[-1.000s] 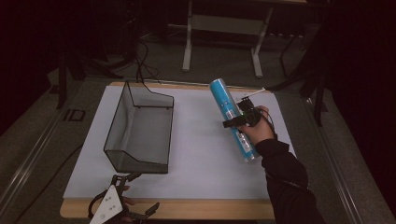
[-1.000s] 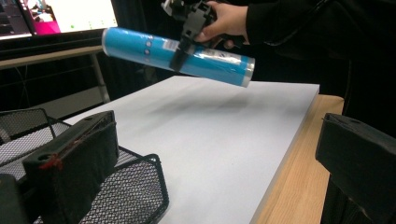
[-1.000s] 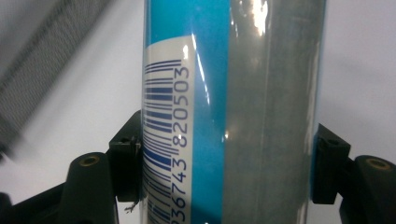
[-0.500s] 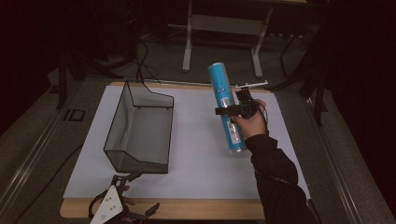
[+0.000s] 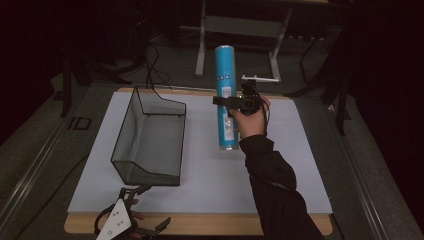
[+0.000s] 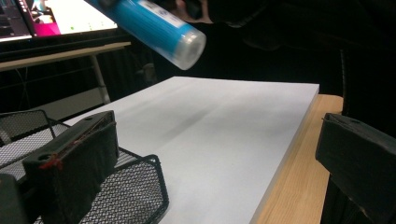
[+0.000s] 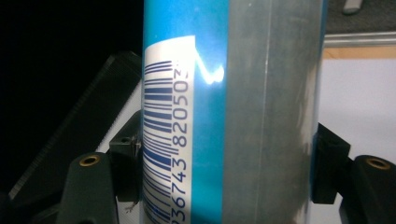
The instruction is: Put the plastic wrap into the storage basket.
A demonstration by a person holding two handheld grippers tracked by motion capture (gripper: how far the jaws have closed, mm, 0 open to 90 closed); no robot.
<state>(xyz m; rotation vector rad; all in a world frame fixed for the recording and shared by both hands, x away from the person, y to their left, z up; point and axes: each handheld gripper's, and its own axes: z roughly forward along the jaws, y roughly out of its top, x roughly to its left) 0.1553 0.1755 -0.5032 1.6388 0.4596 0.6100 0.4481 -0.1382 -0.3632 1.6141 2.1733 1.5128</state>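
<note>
The right gripper [image 5: 239, 104] is clamped across the middle of a blue tube [image 5: 226, 95], one jaw on each side of it just beside the barcode label. The tube is held clear of the white board [image 5: 210, 170], above the part of the board to the right of the wire basket [image 5: 150, 140], its capped end [image 6: 189, 45] lowest and nearest the person. The left gripper [image 5: 120, 225] rests at the near edge of the board, just in front of the basket's near corner, with its jaws standing apart and nothing between them.

Risks, as judged from this position:
- The tube is long, smooth and glossy, and held at one band only. It could pivot or slide in the jaws if swung quickly.
- The basket is narrow, with tall mesh walls. A tube carried over at an angle could catch the rim and tip or push the basket, which nothing steadies.
- If released high, the tube could bounce or roll off the board.

Surface: the white board lies on a wooden table [image 5: 295, 225], is matt and bears nothing else.

Room: dim. Beyond the table are a metal stand [image 5: 240, 30], floor cables [image 5: 155, 65] and a lit screen [image 6: 60, 16].
</note>
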